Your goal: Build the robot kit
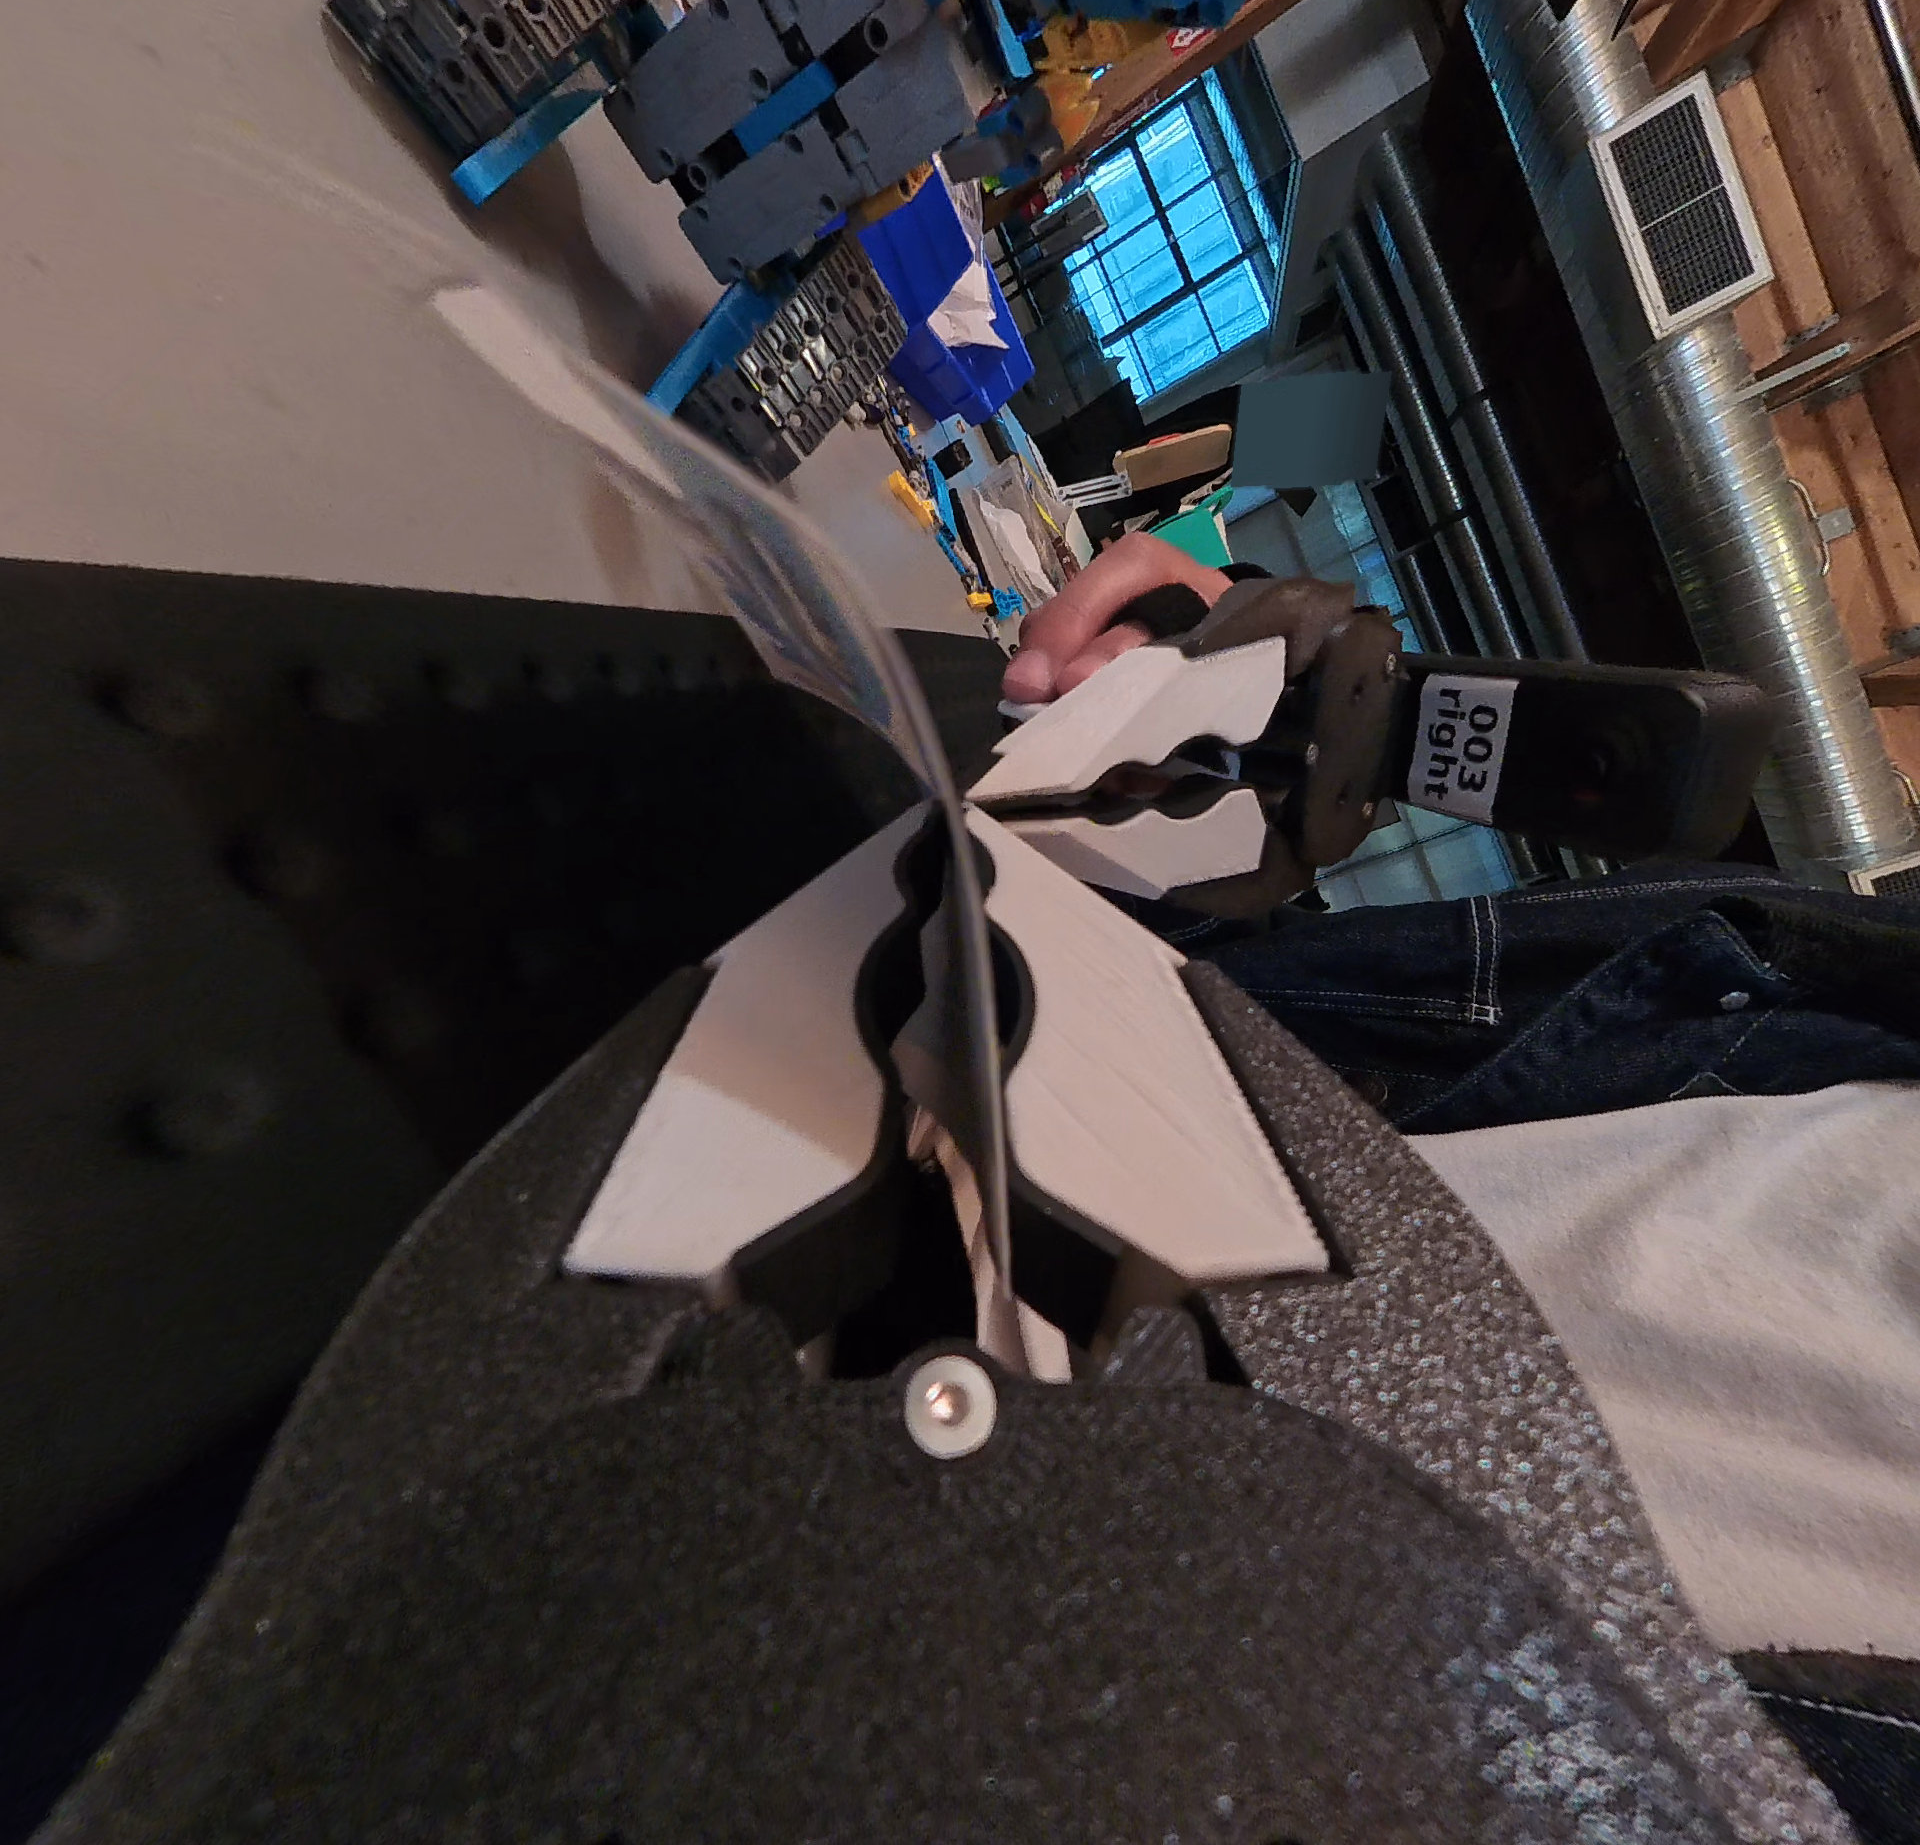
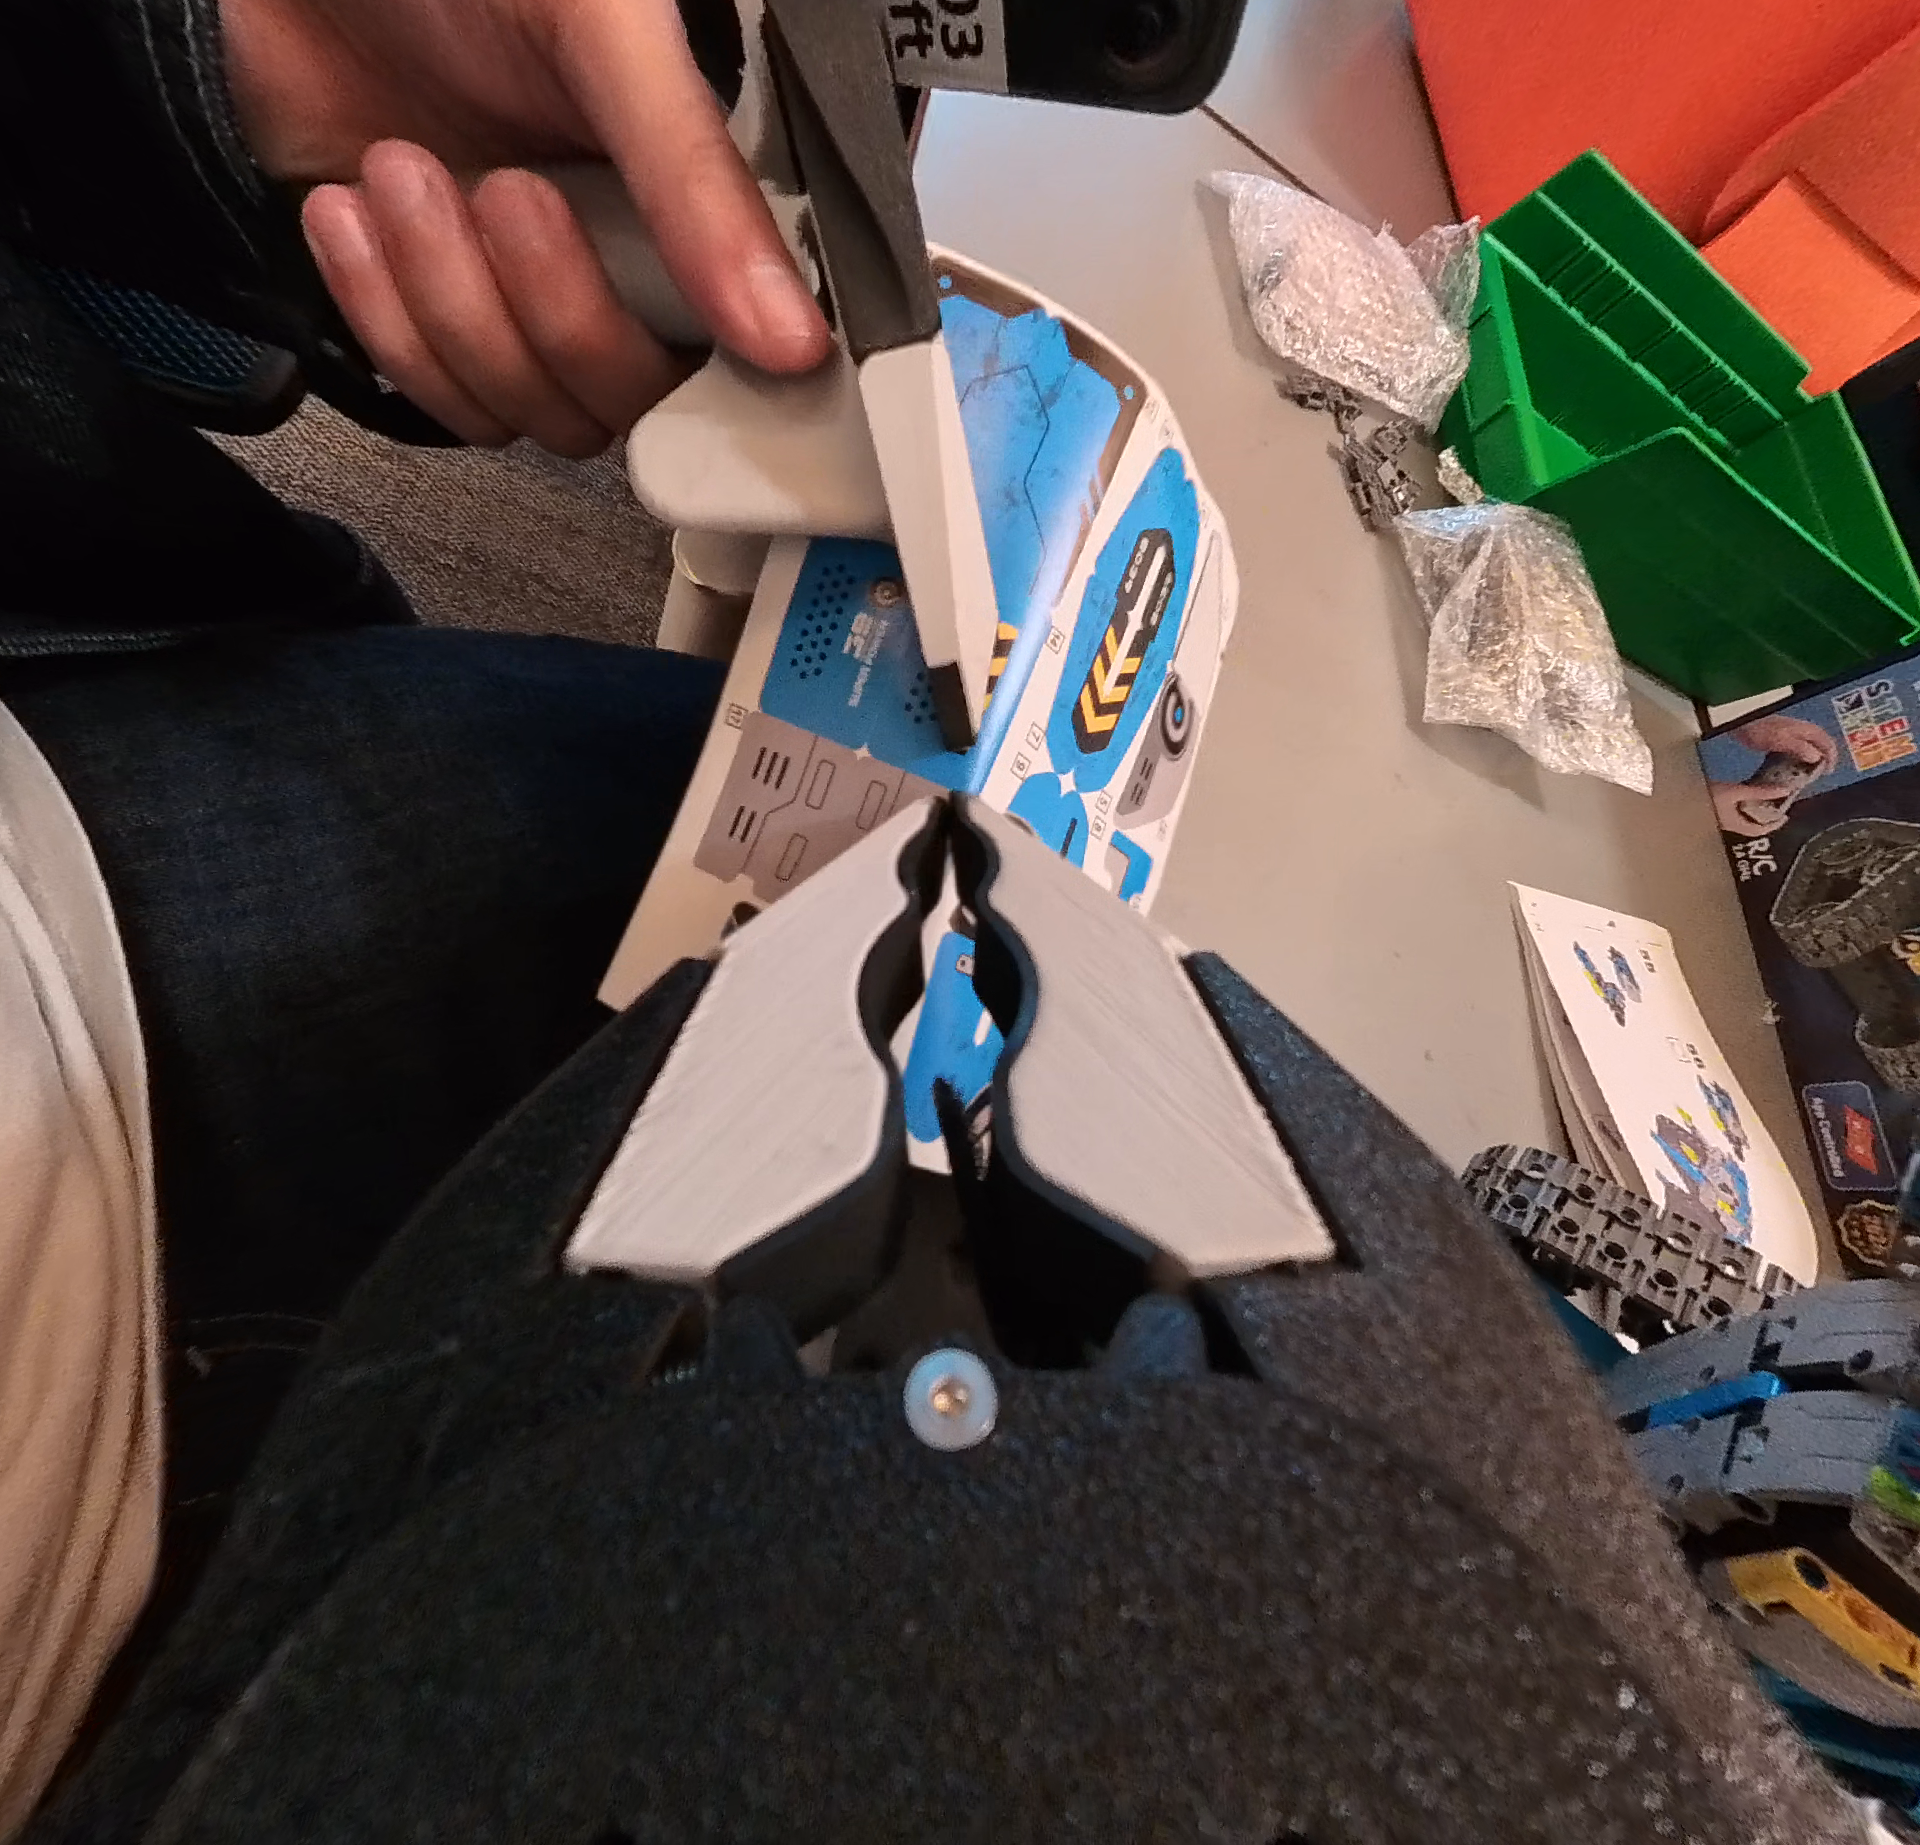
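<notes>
The left gripper (image 1: 948, 819) is closed on the sticker sheet (image 2: 1081, 590), held edge-on above the grey table (image 2: 1340, 860); the right gripper (image 2: 948, 808) pinches the same sheet at its tips. Bubble-wrap bags (image 2: 1340, 289), green bins (image 2: 1662, 424) and a booklet (image 2: 1652, 1068) lie beside; the left finger (image 2: 925, 507) hides part of the sheet

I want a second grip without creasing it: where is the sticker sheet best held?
Probably the bare white margin of the sticker sheet, pinched edge-on from its free side: it is thin, bowed and already clamped by the left gripper, so flat pads across an edge suit it.
</notes>
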